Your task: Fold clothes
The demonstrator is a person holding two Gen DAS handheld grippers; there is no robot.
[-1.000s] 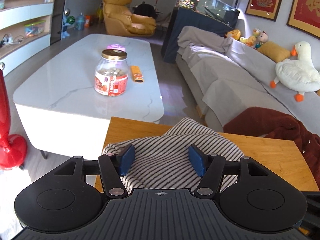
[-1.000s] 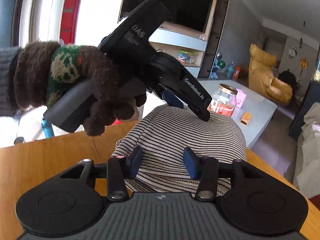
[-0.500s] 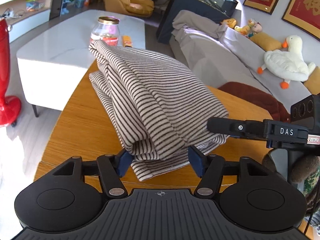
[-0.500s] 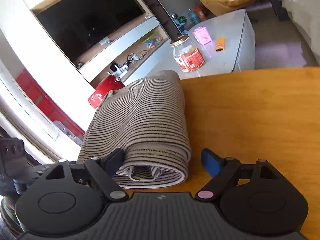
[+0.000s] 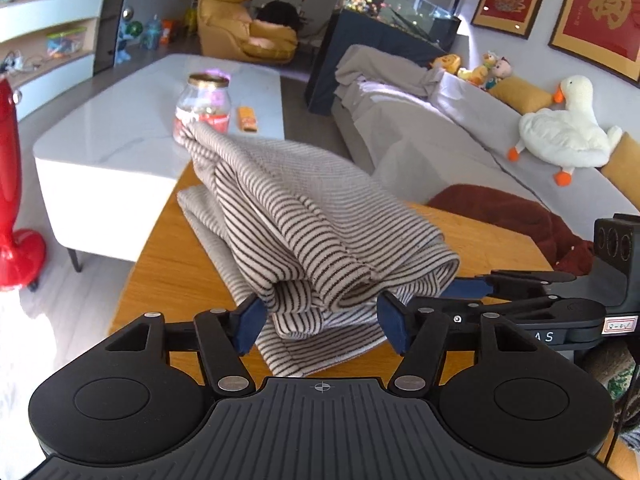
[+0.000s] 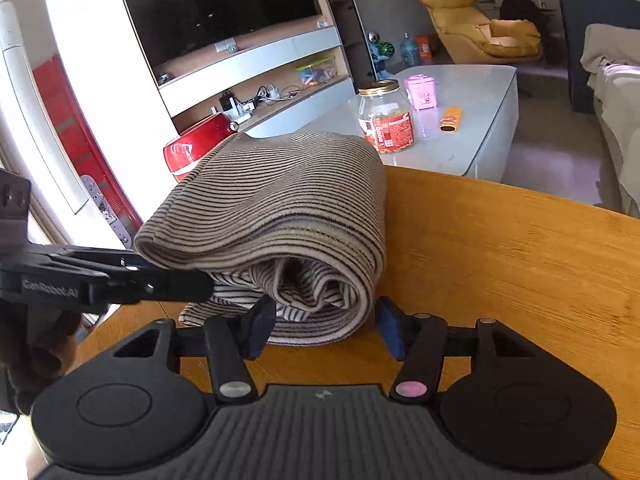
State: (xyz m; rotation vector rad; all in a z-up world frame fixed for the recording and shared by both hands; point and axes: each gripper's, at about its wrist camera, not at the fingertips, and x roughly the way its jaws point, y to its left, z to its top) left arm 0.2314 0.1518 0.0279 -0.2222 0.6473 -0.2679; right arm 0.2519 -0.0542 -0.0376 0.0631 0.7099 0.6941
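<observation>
One striped cloth (image 5: 304,216) is lying on the wooden table (image 6: 500,248). The cloth is looking soft and knitted, cream with many thin dark lines. It is folded over into a fat, puffy bundle with round edges. The table top is smooth and yellow-brown, with fine wood lines.

The bundle is longer than it is wide. In both views its long way is running from the grippers toward the far left side of the table. The open, layered end is facing the grippers, and there the folds are curling like a roll. The far end is pointing toward one glass jar (image 6: 386,120) with a gold lid, which is standing on the white stone table (image 5: 120,128) behind.

Two black grippers are reaching to the near end. Each one is wearing two blue pads.

The left gripper (image 5: 322,326) is sitting around the bundle's end, with cloth filling the gap. Both pads are touching cloth, but I cannot tell if they are squeezing it.

The right gripper (image 6: 325,328) has just been closing its jaws, with the roll between them. One pad is touching the cloth, and the other is standing just beside it, so nothing is being pinched.
</observation>
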